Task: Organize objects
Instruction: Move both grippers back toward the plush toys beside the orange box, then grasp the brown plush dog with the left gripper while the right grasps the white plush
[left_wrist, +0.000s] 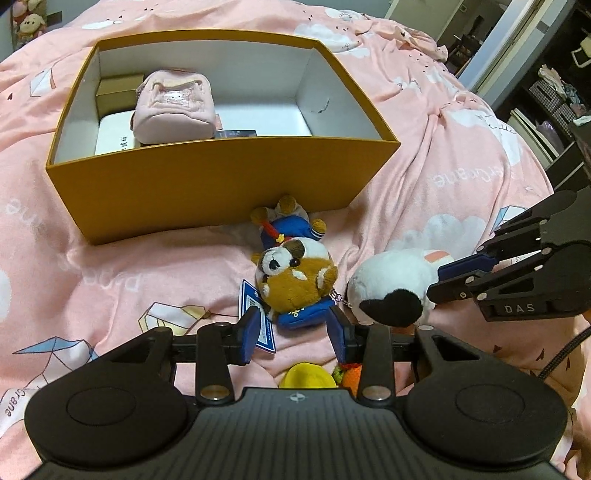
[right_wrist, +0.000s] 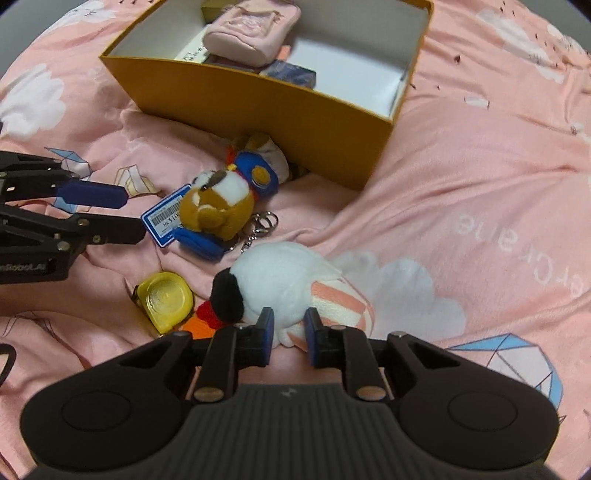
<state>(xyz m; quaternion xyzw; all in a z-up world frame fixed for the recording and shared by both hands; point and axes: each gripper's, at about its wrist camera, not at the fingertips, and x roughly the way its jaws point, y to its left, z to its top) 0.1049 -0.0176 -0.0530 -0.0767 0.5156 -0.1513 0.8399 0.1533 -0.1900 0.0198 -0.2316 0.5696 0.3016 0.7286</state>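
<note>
**Toys before the box on the bed**

The box (left_wrist: 221, 184) sits on the bed (left_wrist: 443, 147), a pouch (left_wrist: 173, 110) inside at its left end. Before the box lies a dog plush (left_wrist: 291, 273); right of it, a round plush (left_wrist: 391, 291); nearer, a dish (right_wrist: 166, 299).

- Mustard-yellow box (left_wrist: 207, 184), white inside.
- Pale pink pouch (left_wrist: 173, 107).
- Brown-and-white plush (left_wrist: 295, 273), blue outfit.
- White plush (right_wrist: 280, 284), black ear, pink-and-white stripes.
- Pink bed cover (right_wrist: 480, 184), white clouds, paper cranes.
</note>
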